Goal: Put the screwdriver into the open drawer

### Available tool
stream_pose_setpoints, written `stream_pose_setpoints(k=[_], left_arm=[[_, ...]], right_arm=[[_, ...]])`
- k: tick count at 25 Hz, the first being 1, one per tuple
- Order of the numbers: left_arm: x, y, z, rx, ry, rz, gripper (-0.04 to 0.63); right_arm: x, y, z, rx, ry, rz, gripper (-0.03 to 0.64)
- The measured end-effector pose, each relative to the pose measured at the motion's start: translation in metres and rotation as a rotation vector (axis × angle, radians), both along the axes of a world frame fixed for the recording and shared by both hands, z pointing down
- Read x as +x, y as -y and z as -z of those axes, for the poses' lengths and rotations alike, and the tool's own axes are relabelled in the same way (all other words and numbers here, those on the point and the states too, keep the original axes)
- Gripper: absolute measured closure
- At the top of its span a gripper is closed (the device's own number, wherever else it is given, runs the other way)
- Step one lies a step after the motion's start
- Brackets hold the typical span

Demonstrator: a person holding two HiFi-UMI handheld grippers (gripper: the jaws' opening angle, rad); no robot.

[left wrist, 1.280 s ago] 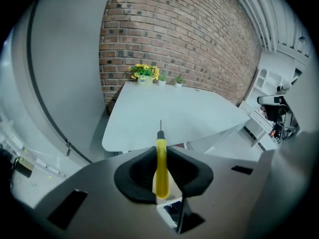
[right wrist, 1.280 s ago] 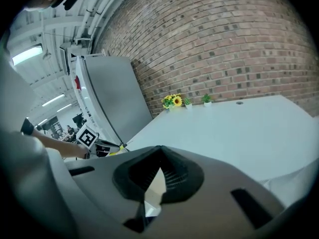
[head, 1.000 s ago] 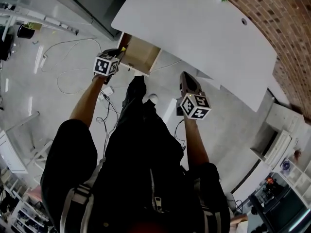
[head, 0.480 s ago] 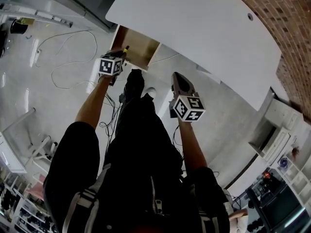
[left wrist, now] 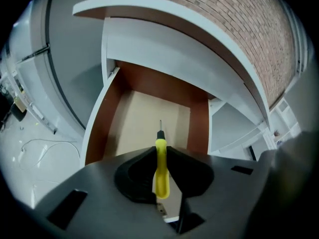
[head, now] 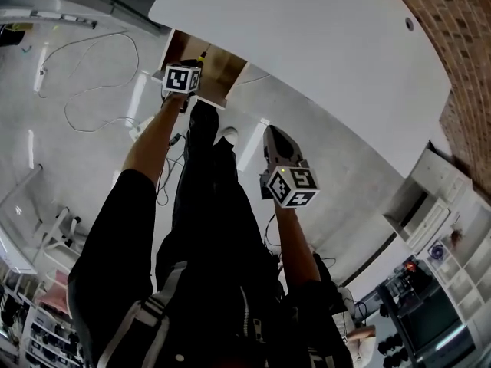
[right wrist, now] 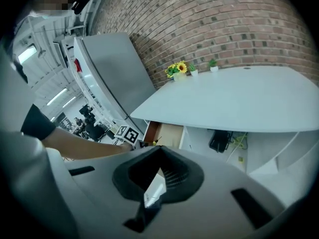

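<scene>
The right gripper (right wrist: 159, 147), jaws closed on nothing, points at an open drawer (right wrist: 170, 132) just ahead, under a white table (right wrist: 239, 103). To its left a forearm (right wrist: 84, 146) stretches toward the same drawer. Flowers (right wrist: 177, 69) stand beyond, against a brick wall (right wrist: 214, 19).

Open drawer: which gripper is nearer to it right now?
Left. The left gripper, shut on the screwdriver, is at the drawer's front edge, its tip pointing inside. The right gripper is off to the side, out in front of the desk, empty.

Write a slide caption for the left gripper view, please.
Left gripper shut on a yellow screwdriver, pointing into the open drawer.
</scene>
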State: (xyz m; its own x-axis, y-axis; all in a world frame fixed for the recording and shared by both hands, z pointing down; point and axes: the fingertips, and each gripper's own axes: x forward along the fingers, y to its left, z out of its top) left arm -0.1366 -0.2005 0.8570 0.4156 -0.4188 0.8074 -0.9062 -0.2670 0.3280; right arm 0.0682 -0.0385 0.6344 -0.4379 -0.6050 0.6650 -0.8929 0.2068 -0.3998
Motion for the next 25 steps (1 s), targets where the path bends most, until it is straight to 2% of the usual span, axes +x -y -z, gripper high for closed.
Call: stream_pose_setpoints(k=[9,18,22,25], left_arm=[[0.017,0.031,-0.051,-0.023,-0.043,0.071,0.515],[0.024,0.042,-0.093,-0.051,0.018,0.006,0.517],[0.025,0.039,-0.105,-0.052,0.072,-0.017,0.515],[0.014,0.038,-0.113,-0.04,0.188,-0.042,0.515]], right_arm=[[0.008,-0.02,-0.031,-0.077,-0.016,-0.027,0.611],[0.009,-0.035,-0.045,-0.11,-0.018,-0.058,0.611],[0.012,-0.042,-0.048,-0.121,-0.024,-0.071,0.611],[0.014,-0.046,-0.05,-0.129,-0.022,-0.083,0.611]])
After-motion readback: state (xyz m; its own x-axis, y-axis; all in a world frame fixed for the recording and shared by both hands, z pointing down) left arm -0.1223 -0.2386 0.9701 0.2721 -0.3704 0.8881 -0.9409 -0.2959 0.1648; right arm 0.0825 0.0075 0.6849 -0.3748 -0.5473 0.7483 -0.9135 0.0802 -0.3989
